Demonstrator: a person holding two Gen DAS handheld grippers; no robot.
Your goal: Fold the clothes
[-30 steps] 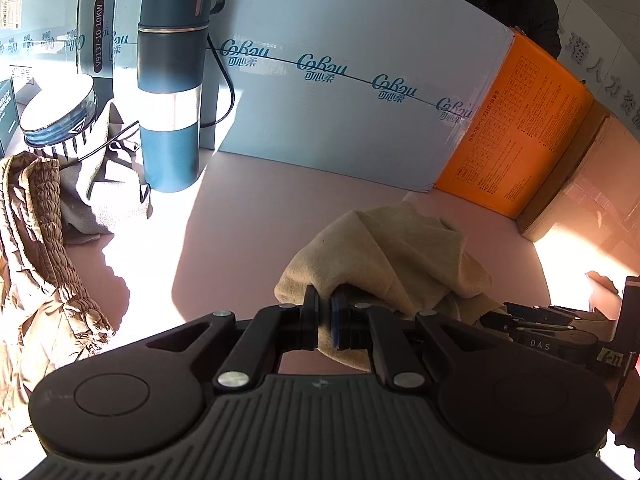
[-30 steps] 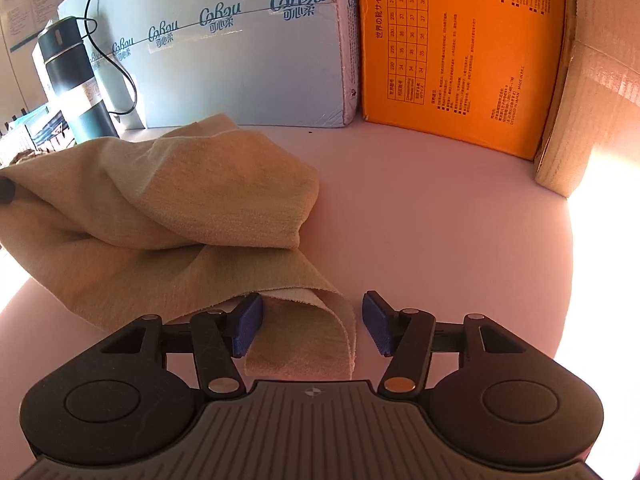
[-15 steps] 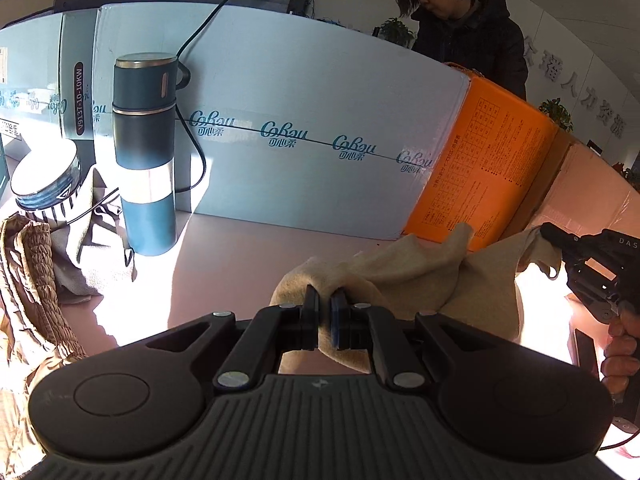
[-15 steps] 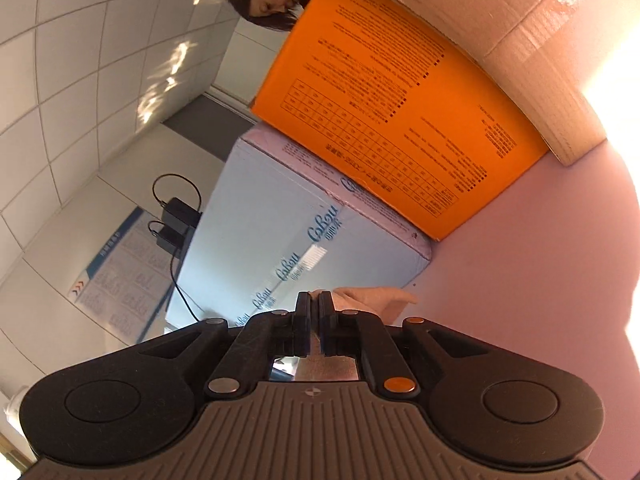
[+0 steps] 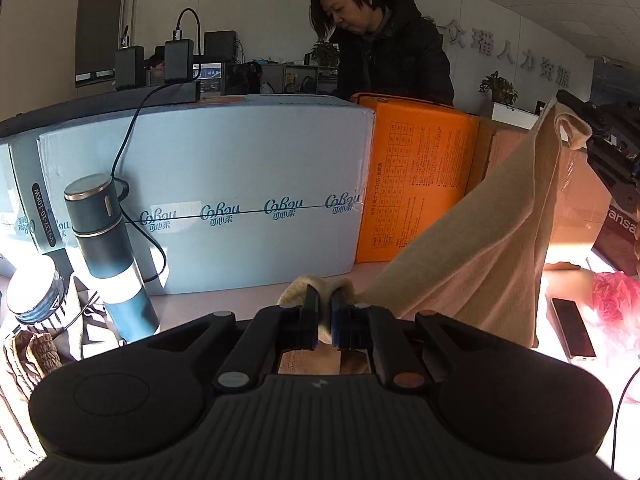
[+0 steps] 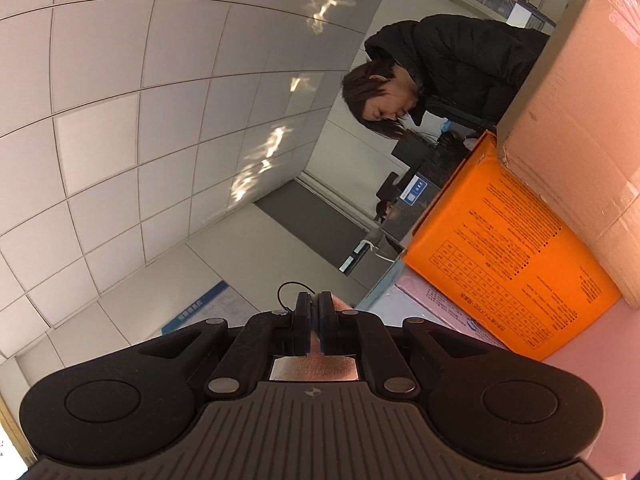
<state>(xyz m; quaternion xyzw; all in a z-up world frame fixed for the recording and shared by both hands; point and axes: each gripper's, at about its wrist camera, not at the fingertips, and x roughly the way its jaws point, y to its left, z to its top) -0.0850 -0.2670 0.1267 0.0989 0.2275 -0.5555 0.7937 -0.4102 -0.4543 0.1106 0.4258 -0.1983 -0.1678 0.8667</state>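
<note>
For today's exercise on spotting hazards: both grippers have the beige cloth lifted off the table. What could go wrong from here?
1. The left gripper pinches only a small bunch of the beige cloth, so that corner might slip free.
2. The blue flask stands close on the left; a swing of the cloth may topple it.
3. The right gripper points at the ceiling, so its camera cannot see the table.

Beige cloth (image 5: 480, 248), orange box (image 5: 420, 184)

Two hand-held grippers (image 5: 325, 312) (image 6: 314, 322) — one beige garment (image 5: 476, 248), three boxes (image 5: 224, 196) (image 5: 420, 184) (image 6: 580, 92), one flask (image 5: 108, 256).
</note>
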